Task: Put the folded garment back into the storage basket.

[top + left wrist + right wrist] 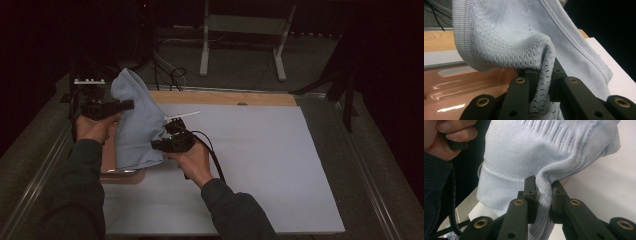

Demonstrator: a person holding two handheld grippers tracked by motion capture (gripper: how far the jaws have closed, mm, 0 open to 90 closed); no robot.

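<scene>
Left gripper [129, 104], upper left of the high view: jaws pinched on a fold of the pale blue knit garment [134, 125], likely to hold it up over the pink tray [122, 175]. Centre-left, right gripper [157, 145]: jaws clamped on the lower ribbed part, probably spreading the cloth between both hands. Tray mostly hidden beneath the garment; its contents, if any, can't be made out. White sheet [260, 160] fills the right

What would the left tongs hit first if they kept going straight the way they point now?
The pale blue knit garment already pinched in the left tongs; beyond it probably the white table cover, though depth is unclear.
</scene>
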